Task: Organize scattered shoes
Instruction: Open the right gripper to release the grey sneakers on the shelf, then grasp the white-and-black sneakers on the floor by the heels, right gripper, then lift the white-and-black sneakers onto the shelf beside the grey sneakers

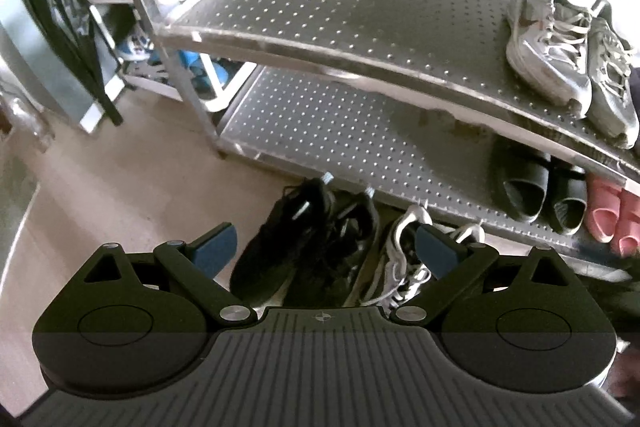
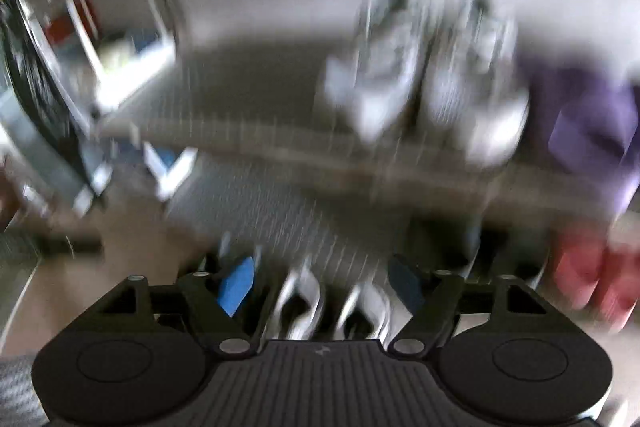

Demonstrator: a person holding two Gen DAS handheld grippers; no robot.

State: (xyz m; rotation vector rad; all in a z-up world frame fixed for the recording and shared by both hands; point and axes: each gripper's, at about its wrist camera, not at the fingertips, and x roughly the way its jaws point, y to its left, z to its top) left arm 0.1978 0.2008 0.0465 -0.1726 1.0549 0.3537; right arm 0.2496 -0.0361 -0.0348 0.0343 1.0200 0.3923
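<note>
Both grippers, jaws apart and empty, hung before a perforated metal rack [image 1: 340, 11].
Black sneakers [image 1: 304, 243] lay on the beige floor [image 1: 120, 179] below the rack; the right gripper [image 2: 324, 285] view was blurred, the left gripper [image 1: 326, 249] view clear.

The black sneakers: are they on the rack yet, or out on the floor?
On the floor. The black sneakers lie in front of the rack, below its lower shelf, beside white sneakers.

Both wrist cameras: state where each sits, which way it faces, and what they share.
Left wrist: on the left gripper, angled down at black sneakers on the floor below the metal rack; fingers apart.
Right wrist: on the right gripper, angled down, blurred; fingers apart.
Shared: grey sneakers on the upper shelf, pink slippers below.
</note>
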